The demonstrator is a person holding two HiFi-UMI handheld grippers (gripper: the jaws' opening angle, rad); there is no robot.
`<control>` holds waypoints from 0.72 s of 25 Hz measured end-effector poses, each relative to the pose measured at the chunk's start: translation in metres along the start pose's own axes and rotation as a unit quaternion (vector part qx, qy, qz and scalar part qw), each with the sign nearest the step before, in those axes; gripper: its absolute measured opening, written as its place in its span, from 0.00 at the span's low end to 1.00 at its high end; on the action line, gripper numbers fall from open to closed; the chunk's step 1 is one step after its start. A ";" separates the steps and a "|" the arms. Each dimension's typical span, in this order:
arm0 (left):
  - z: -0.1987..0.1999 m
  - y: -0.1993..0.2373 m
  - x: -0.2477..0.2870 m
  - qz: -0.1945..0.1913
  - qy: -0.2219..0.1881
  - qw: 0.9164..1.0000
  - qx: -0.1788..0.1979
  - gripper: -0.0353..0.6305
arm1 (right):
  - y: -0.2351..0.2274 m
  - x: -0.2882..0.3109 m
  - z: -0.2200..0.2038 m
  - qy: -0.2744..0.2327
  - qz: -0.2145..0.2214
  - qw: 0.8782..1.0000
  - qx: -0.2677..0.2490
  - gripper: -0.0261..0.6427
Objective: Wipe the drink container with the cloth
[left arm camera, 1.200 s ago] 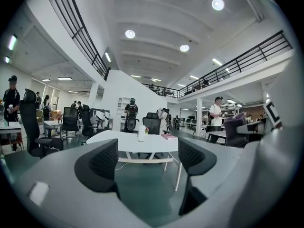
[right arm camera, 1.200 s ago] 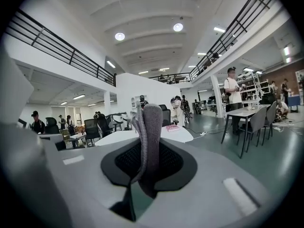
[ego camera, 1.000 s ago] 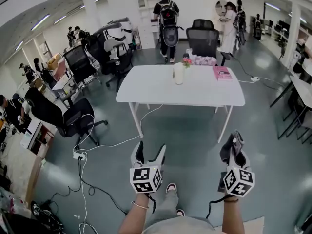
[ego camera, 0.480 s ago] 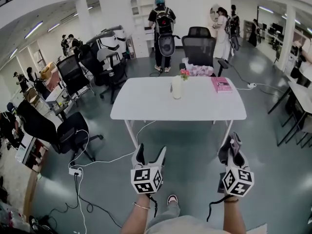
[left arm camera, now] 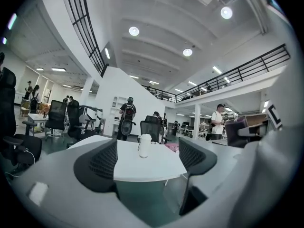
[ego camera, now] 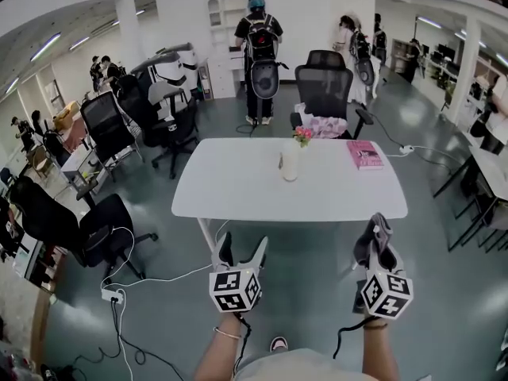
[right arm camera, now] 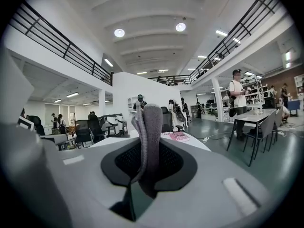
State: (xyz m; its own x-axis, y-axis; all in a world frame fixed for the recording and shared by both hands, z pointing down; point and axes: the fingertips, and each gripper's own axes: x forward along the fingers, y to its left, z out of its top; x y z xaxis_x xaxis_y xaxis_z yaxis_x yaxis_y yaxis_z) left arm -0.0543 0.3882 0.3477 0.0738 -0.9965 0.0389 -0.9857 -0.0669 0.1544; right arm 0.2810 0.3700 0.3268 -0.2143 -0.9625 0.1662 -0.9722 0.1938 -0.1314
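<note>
Down low and close in, the right gripper [ego camera: 379,243] has its jaws pinched tight on the grey cloth [right arm camera: 151,137], a fold of it sticking up between the pads. The left gripper [ego camera: 241,249] hangs beside it with jaws spread wide and nothing between them. Both are over bare floor, well short of the white table [ego camera: 238,193].

Out on that table stands the drink container [ego camera: 290,162], a pale upright cup near the middle, with a pink book [ego camera: 365,155] off to its right (and a small bunch of pink flowers [ego camera: 302,134] just behind it).

So this looks like the approach: cloth in hand, wiping not yet begun. The next move calls for closing in on the table, the open left gripper steadying the cup and the cloth brought against its side.
</note>
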 end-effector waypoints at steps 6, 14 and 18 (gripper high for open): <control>-0.004 0.021 0.049 -0.015 0.008 1.000 -0.011 0.65 | 0.004 0.043 0.006 0.004 -0.019 1.000 -0.005 0.14; -0.004 0.035 0.085 -0.037 0.022 0.999 -0.006 0.65 | -0.011 0.071 -0.001 0.018 -0.058 0.998 0.010 0.14; -0.009 0.042 0.095 -0.034 0.027 0.999 -0.010 0.65 | -0.016 0.083 -0.010 0.027 -0.063 0.998 0.015 0.14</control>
State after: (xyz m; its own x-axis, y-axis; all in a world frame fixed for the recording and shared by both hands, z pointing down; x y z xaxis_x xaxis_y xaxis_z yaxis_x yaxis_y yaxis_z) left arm -0.0874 0.2912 0.3670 0.1494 -0.9854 0.0812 -0.9750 -0.1332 0.1777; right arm 0.2782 0.2891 0.3521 -0.0953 -0.9673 0.2349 -0.9888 0.0648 -0.1344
